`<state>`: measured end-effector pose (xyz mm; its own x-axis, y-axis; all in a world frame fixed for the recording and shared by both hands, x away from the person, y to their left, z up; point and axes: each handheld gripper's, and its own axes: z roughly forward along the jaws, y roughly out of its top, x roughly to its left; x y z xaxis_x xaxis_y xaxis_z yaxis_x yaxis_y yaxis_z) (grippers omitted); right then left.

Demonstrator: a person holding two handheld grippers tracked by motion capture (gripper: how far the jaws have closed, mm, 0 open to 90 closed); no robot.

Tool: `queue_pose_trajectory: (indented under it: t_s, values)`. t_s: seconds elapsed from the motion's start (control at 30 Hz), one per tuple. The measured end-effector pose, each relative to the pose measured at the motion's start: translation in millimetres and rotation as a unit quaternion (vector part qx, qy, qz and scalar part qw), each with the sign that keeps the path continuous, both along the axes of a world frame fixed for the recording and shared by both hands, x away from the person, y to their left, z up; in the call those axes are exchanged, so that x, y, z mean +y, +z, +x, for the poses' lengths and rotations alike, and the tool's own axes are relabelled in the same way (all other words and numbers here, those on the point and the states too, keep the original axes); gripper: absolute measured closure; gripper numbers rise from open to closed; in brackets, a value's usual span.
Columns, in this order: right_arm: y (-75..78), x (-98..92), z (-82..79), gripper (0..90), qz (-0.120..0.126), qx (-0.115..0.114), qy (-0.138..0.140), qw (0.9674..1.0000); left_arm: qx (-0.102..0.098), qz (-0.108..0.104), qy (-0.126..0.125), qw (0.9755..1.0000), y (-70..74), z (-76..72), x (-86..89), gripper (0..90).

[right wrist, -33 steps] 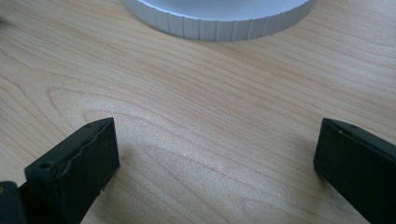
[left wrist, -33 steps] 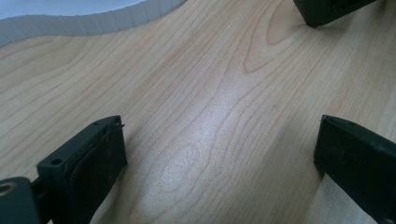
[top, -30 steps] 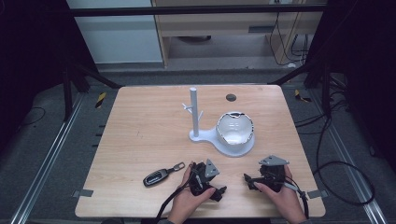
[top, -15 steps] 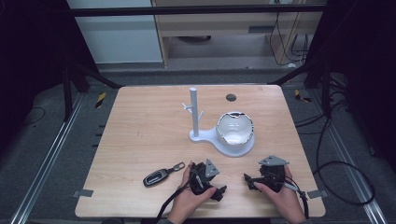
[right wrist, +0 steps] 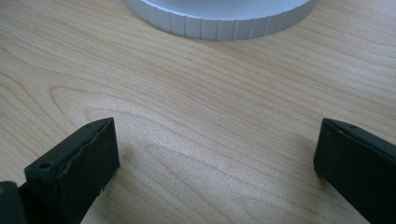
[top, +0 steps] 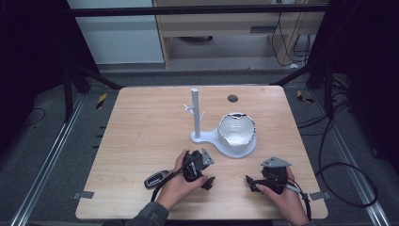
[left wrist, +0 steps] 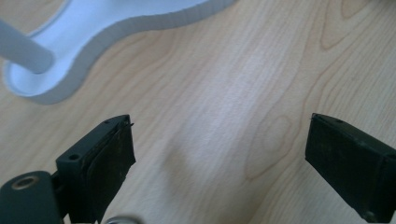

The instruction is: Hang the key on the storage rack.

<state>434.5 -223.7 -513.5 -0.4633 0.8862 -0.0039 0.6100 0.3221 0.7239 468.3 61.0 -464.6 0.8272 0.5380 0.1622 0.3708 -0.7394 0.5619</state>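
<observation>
A: What sits nearest the person?

B: Both tools, low over the tabletop [top: 141, 127]. The left hand-held gripper [top: 205, 181] has its jaws spread wide, nothing between them; the right hand-held gripper [top: 250, 181] is just as wide and empty.

A: And the key fob [top: 156, 179]?

B: It lies flat just beside the left hand [top: 181, 184].

A: Farther out?

B: A white stand [top: 216, 138] with an upright post [top: 195, 113], and a white bowl [top: 237, 129] resting in its round tray.
</observation>
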Motion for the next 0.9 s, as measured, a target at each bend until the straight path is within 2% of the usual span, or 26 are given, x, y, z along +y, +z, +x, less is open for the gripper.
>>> queue_pose_trajectory:
  t_s: [0.07,0.13,0.17,0.2,0.27,0.33,0.37,0.47,0.57,0.67,0.77,0.8,0.83,0.9]
  values:
    - [0.0,0.1,0.0,0.4,0.000,0.000,0.000,1.0000,-0.001,0.014,0.010,0.9999,7.7,2.8,5.9,8.3]
    - [0.0,0.1,0.0,0.4,0.000,0.000,0.000,1.0000,-0.008,0.044,0.015,0.9989,18.1,3.2,12.2,9.0]
    - [0.0,0.1,0.0,0.4,0.000,0.000,0.000,1.0000,-0.008,0.044,0.015,0.9989,18.1,3.2,12.2,9.1]
    - [0.2,0.2,-0.3,0.4,0.002,0.001,0.000,1.0000,-0.008,0.056,0.012,0.9983,27.9,2.9,18.2,9.1]
    - [0.2,0.2,-0.4,0.4,0.001,0.001,0.000,1.0000,-0.004,0.072,0.008,0.9974,35.6,2.8,23.2,9.0]
    - [0.1,0.2,-0.4,0.4,0.001,0.001,0.000,1.0000,-0.004,0.100,0.001,0.9950,43.0,3.1,29.5,9.2]
    - [0.2,0.2,-0.5,0.4,0.001,0.001,0.000,1.0000,-0.009,0.105,-0.002,0.9945,45.9,3.7,32.5,9.3]
    - [0.0,0.2,-0.6,0.4,0.000,0.000,0.001,1.0000,-0.023,0.111,-0.009,0.9935,51.1,7.8,40.4,10.4]
    - [-0.1,0.1,-0.7,0.4,-0.001,-0.001,0.002,1.0000,-0.015,0.116,-0.008,0.9931,54.9,13.8,46.5,10.3]
    - [0.0,0.2,-0.9,0.5,-0.002,-0.001,0.001,1.0000,-0.002,0.111,-0.005,0.9938,56.7,16.4,49.8,10.3]
    - [-0.1,0.3,-1.0,0.4,-0.001,-0.001,0.002,1.0000,0.017,0.113,-0.004,0.9934,56.2,16.7,52.4,10.8]
    - [-0.1,0.3,-1.0,0.4,-0.001,-0.001,0.002,1.0000,0.017,0.113,-0.004,0.9934,56.2,16.7,52.4,11.6]
    - [-0.1,0.4,-1.2,0.4,0.000,-0.001,0.001,1.0000,0.031,0.117,-0.009,0.9926,55.2,16.1,54.5,13.2]
    - [-0.1,0.5,-1.3,0.4,-0.001,-0.001,0.001,1.0000,0.042,0.123,-0.015,0.9913,53.1,15.8,56.8,13.7]
